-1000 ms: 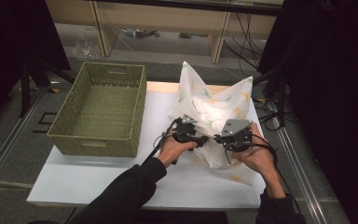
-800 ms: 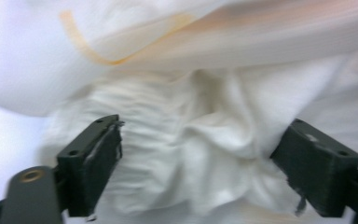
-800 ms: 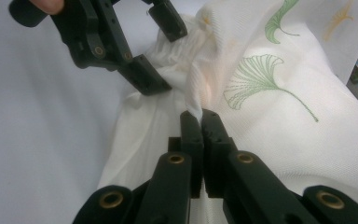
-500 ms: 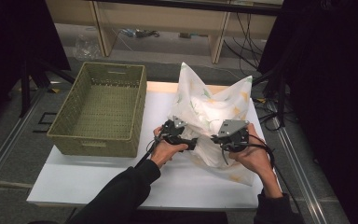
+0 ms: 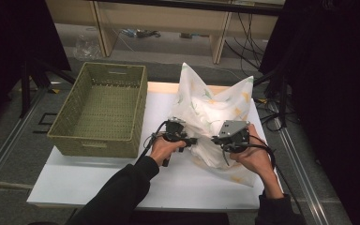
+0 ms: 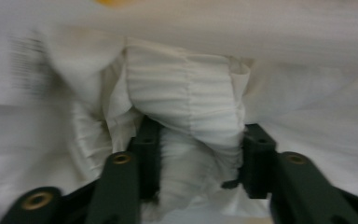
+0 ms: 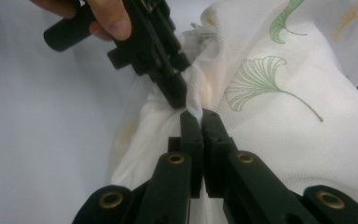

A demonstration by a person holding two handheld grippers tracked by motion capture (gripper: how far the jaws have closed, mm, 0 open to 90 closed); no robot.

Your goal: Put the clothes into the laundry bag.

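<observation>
White leaf-printed cloth [image 5: 215,112], bunched upright near the table's [image 5: 122,183] right edge. Right gripper [image 7: 200,122]: fingers together, pinching a cloth fold. Left gripper [image 6: 198,144]: fingers apart, gathered cloth between them. Wicker basket [image 5: 101,110] at far-left corner.

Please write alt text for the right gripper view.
The right tool is shut on a fold of white leaf-printed cloth over a white table. Just beyond, the left tool, held by a hand, meets the same cloth.
</observation>
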